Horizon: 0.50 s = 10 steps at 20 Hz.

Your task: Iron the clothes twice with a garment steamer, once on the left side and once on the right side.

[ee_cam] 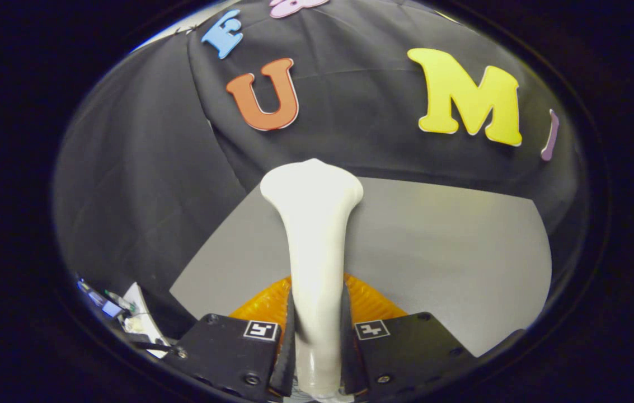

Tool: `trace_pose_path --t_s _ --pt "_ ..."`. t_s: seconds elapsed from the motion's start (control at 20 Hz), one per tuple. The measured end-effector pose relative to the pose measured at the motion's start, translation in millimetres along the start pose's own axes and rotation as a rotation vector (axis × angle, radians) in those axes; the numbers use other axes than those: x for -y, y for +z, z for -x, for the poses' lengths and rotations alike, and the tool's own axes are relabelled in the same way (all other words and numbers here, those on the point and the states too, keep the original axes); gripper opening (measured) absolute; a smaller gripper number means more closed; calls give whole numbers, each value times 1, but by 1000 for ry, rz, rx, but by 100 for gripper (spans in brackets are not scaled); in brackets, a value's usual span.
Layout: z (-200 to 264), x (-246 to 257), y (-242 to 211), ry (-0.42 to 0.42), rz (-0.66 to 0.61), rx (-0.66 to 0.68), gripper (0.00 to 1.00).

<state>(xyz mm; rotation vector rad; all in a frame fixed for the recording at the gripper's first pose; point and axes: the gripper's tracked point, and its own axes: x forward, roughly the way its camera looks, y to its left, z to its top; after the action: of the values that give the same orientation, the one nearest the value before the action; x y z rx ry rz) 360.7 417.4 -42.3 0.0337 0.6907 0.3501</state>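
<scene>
I have the claw (pixel 317 341) clamped on the smooth white plastic garment steamer (pixel 314 235), one finger pressed to each side of its narrow handle. Its long axis runs straight ahead from between the fingers, flaring into a broad head out over the grey counter (pixel 451 252), short of the black cloth wall. A ribbed orange piece (pixel 370 299) sits just below the handle. I can't pick out the clothes from here, so I judge I must swing the head round to find them.
</scene>
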Motion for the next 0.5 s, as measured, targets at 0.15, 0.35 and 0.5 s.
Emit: trace_pose_path --t_s 0.15,0.35,0.5 --pt "27 0 6 14 -20 54 36" --pt "77 -2 10 41 -39 158 36" --pt "118 6 9 39 -35 234 36"
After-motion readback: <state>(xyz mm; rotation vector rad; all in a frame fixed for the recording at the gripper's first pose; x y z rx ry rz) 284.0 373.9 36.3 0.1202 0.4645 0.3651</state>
